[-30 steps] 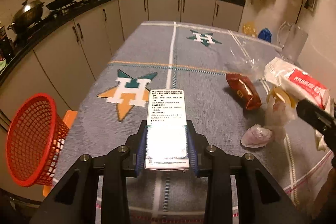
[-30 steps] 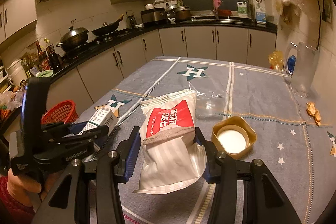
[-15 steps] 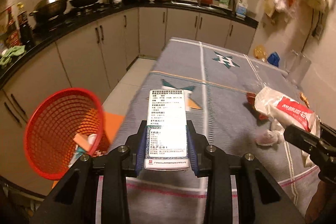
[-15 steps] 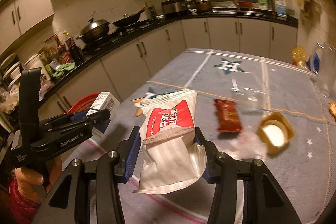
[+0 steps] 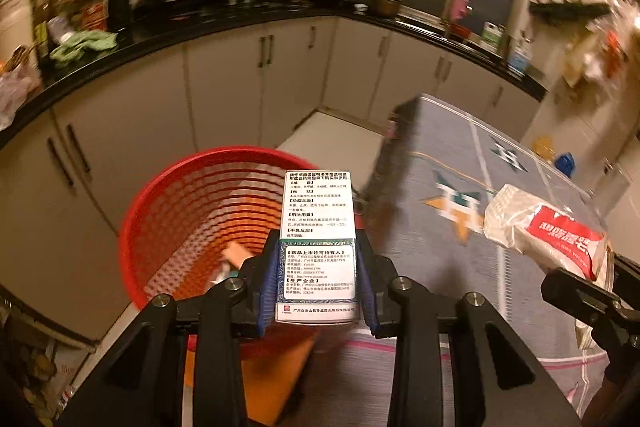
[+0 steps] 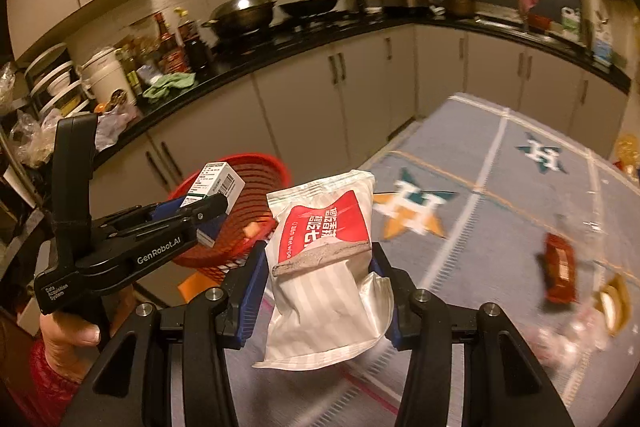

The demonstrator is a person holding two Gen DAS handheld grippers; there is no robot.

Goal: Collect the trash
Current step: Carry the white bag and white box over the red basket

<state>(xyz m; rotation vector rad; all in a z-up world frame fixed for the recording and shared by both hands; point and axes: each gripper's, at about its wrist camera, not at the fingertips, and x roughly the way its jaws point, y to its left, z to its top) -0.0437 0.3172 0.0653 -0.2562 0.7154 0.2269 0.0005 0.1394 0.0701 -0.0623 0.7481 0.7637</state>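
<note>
My left gripper [image 5: 318, 279] is shut on a small white medicine box [image 5: 319, 227] with black print, held just above the near rim of a red mesh basket [image 5: 192, 227] on the floor. Some scraps lie inside the basket. My right gripper [image 6: 318, 287] is shut on a white wet-wipe pack [image 6: 324, 267] with a red label, over the table's left edge. In the right wrist view the left gripper [image 6: 192, 215] and its medicine box [image 6: 214, 185] hang in front of the red basket [image 6: 256, 195]. The wipe pack [image 5: 548, 239] also shows at the right of the left wrist view.
The table [image 6: 500, 187] has a grey cloth with star prints. On it at the right lie a red-brown snack wrapper [image 6: 560, 267], a yellow lid [image 6: 612, 303] and crumpled plastic [image 6: 560, 343]. Kitchen cabinets [image 5: 224, 95] and a cluttered counter run behind the basket. A hand [image 6: 68, 331] grips the left tool.
Both grippers have swung left off the table toward the basket. The medicine box has gone from over the cloth to over the basket's rim. The wipe pack has followed to the table's left edge.
</note>
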